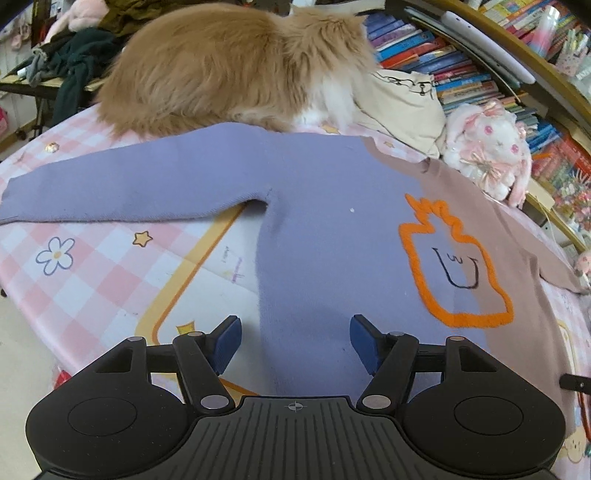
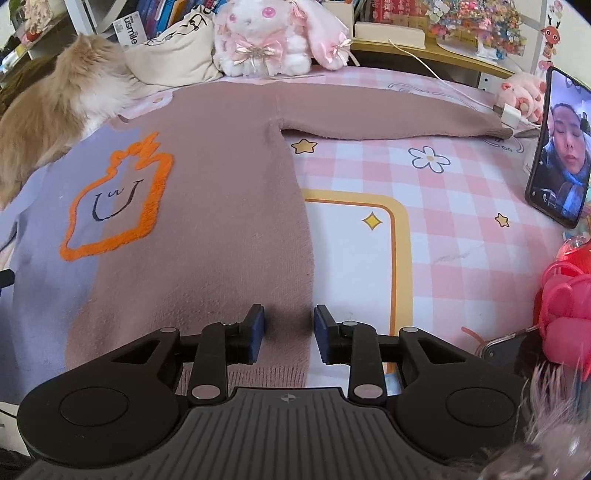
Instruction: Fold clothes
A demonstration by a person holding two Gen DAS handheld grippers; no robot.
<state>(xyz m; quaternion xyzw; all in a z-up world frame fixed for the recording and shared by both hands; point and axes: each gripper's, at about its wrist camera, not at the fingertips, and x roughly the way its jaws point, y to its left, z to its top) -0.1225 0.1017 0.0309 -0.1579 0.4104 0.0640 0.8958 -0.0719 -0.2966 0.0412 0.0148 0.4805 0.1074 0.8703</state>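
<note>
In the left wrist view, a two-tone sweater (image 1: pixel 332 229) is lying flat and face up on a pink checked bedsheet (image 1: pixel 92 266), its lilac half filling the middle of the frame and its dusty brown half running off to the right. The lilac sleeve (image 1: pixel 129 192) is stretching straight out to the left, and an orange fuzzy outline with a small drawn face (image 1: pixel 454 266) is sitting across the colour seam. A fluffy ginger cat (image 1: pixel 229 66) is sitting at the sweater's far edge, just at the collar. The left gripper (image 1: pixel 295 343) is hovering over the lilac side near the hem, jaws spread wide and holding nothing. In the right wrist view, the brown half is dominating, its sleeve (image 2: pixel 388 118) reaching right toward a propped phone (image 2: pixel 557 147). The right gripper (image 2: pixel 289 334) is hanging over the brown side edge near the ribbed hem, jaws parted moderately and empty. A white plush rabbit (image 2: pixel 266 33) is sitting beyond the sweater.
</note>
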